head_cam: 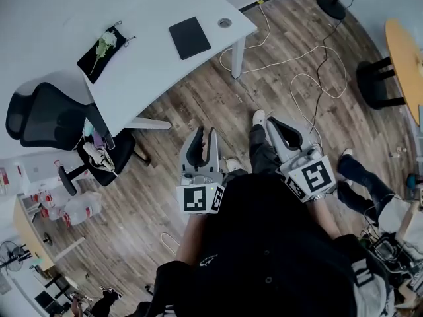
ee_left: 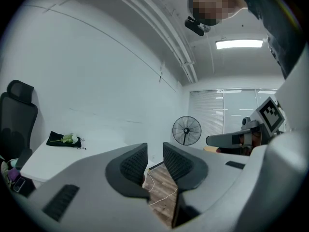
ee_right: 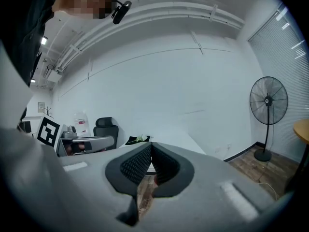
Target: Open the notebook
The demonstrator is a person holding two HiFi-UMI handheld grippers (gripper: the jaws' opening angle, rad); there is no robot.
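Black notebook [head_cam: 190, 37] lies closed on the white desk [head_cam: 152, 65]. Well off the desk: left gripper [head_cam: 204, 140], jaws slightly apart, empty; right gripper [head_cam: 283, 129], jaws together.

On the table [head_cam: 153, 65] the notebook [head_cam: 190, 37] lies right of the pouch [head_cam: 100, 55], the chair [head_cam: 46, 114] beside the table

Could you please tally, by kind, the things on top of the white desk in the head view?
black notebook: 1
black cloth: 1
white flower: 1
round grey ring: 1
Total: 4
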